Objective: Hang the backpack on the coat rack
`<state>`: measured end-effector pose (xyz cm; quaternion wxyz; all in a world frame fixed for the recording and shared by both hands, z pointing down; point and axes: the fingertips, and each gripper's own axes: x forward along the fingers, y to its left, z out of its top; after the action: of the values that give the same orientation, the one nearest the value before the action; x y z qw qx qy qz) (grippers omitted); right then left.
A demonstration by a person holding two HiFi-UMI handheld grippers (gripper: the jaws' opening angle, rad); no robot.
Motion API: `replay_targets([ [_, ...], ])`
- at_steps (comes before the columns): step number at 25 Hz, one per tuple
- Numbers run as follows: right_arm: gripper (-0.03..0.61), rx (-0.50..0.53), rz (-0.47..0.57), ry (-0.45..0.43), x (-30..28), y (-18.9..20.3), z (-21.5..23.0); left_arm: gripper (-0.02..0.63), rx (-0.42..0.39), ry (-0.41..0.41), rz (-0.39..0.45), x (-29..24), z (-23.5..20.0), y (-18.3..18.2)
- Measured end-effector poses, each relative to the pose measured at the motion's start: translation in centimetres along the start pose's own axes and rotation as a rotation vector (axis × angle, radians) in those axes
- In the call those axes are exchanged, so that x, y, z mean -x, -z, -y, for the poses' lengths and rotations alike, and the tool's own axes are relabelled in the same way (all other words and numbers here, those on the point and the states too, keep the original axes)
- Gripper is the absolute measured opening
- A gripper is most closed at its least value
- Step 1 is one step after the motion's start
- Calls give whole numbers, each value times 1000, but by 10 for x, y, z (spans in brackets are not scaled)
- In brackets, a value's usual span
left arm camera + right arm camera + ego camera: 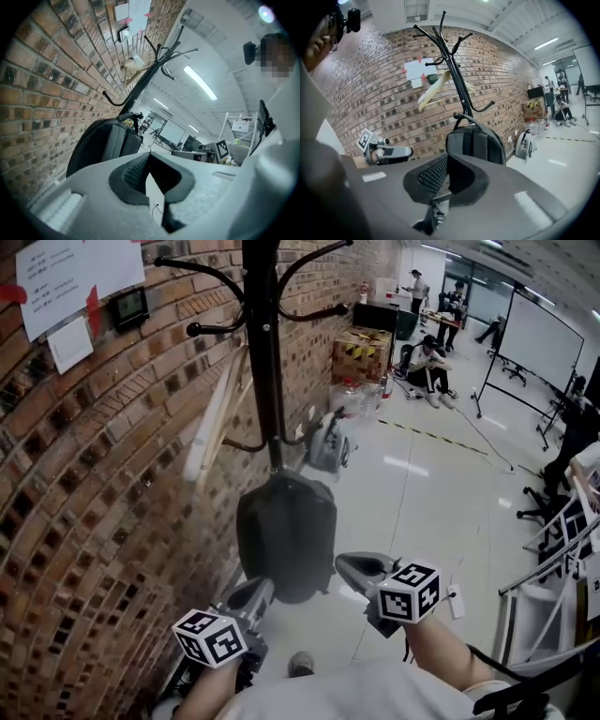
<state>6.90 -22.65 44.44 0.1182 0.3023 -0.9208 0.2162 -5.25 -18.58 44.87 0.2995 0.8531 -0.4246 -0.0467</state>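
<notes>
Black backpack (286,535) hangs on the coat rack (262,352) (brick wall (94,484) behind). The left hand-held gripper (257,590) and right hand-held gripper (352,564) are shut, empty.

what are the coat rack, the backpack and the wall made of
Coat rack: probably metal, painted black with a slight sheen; thin curved hooks.
Backpack: seemingly fabric, dark grey, matte, softly rounded.
Wall: red-brown brick with pale mortar joints, rough.
</notes>
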Motion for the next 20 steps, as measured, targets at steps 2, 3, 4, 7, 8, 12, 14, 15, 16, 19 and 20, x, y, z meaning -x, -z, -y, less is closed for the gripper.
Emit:
replay_targets([
  [2, 0, 20, 2, -22, 25, 22, -26, 2, -24, -5, -7, 16, 27, 18],
  [3, 0, 39, -6, -30, 37, 35, -38, 2, -33, -9, -14, 25, 41, 29],
  [4, 0, 54, -16, -40, 49, 49, -50, 2, -39, -15, -24, 34, 54, 42],
  [7, 0, 39, -28, -102, 73, 84, -83, 2, -62, -51, -72, 62, 85, 75],
  [8, 0, 27, -35, -120, 80, 92, -90, 2, -67, -64, -86, 69, 93, 85],
  [12, 0, 7, -73, -133, 103, 111, -108, 2, -58, -75, -106, 83, 120, 107],
  [14, 0, 20, -79, -132, 116, 112, -117, 2, -72, -65, -114, 86, 134, 109],
  [15, 0, 30, -81, -131, 123, 112, -122, 2, -86, -60, -117, 86, 140, 110],
  [16, 0, 38, -81, -131, 131, 112, -126, 2, -102, -54, -119, 86, 147, 109],
  [19, 0, 48, -73, -139, 148, 113, -144, 2, -150, -26, -122, 89, 167, 109],
  [20, -1, 50, -71, -142, 153, 115, -152, 2, -166, -16, -125, 92, 175, 110],
])
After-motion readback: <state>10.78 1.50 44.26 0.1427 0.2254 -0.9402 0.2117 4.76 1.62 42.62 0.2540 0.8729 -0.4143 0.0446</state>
